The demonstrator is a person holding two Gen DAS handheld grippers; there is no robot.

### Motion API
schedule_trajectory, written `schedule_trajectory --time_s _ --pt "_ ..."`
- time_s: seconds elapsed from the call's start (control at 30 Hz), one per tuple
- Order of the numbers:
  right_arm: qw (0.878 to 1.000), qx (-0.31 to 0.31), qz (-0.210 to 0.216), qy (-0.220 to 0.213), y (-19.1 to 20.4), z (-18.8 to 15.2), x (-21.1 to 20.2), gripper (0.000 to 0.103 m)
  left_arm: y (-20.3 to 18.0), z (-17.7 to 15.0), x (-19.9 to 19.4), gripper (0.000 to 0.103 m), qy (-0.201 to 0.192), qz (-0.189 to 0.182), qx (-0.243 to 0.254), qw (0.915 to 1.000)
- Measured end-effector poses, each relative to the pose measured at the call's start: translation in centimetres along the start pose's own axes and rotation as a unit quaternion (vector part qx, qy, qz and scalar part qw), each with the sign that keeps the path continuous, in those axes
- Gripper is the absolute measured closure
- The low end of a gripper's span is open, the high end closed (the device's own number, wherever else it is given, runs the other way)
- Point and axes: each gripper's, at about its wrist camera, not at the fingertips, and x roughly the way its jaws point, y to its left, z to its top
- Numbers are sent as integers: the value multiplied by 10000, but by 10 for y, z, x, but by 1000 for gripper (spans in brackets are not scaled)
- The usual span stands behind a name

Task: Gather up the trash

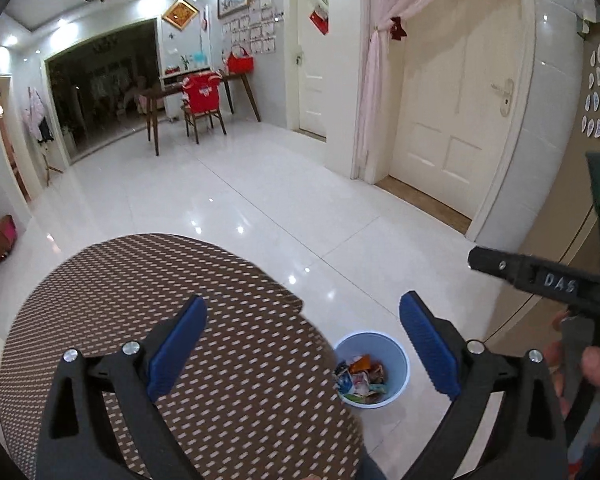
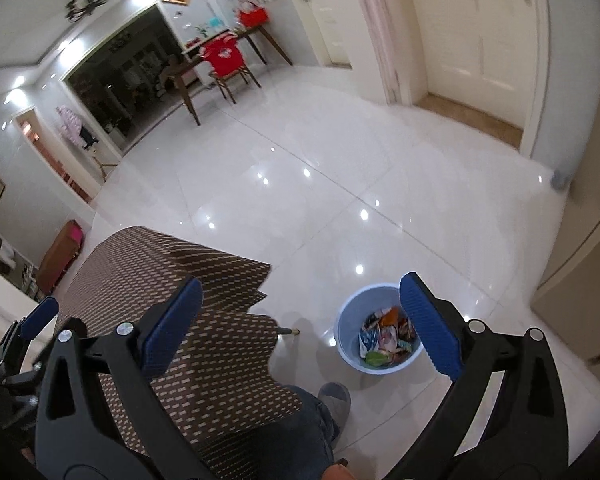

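Note:
A light blue trash bin [image 1: 396, 354] stands on the white floor right of the table, holding several crumpled wrappers [image 1: 362, 378]. It also shows in the right wrist view [image 2: 350, 320] with the wrappers [image 2: 384, 338] inside. My left gripper [image 1: 302, 344] is open and empty, held above the table's right edge. My right gripper [image 2: 300, 320] is open and empty, held above the floor between table and bin. The right gripper's body [image 1: 540, 276] shows at the right of the left wrist view. A left fingertip [image 2: 40, 318] shows at the left of the right wrist view.
A round table with a brown patterned cloth [image 1: 140, 300] fills the lower left; its cloth edge [image 2: 220, 280] hangs down. The person's leg and grey slipper [image 2: 334, 398] stand near the bin. A cream door [image 1: 452, 100] is on the right; a chair and desk [image 1: 204, 100] stand far back.

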Motion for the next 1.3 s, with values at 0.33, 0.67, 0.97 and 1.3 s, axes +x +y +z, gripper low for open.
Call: schedule_trajectory --time_s 0.33,0.67,0.97,1.3 --pt "9922 -1033 38 -704 95 -4 -83 6 44 -3 -82 8 -429 157 -561 9974" --pt "9754 -1610 3 -1509 147 -18 -151 6 59 -4 -160 8 -1262 712 -804 9862" --pt "9634 -1888 -177 -1893 168 -32 -177 6 57 -2 -213 5 -1713 995 -1029 9748" --pt "9574 -1941 -165 -2131 172 -37 -192 6 54 -2 -232 5 -1893 1103 -1137 9691"
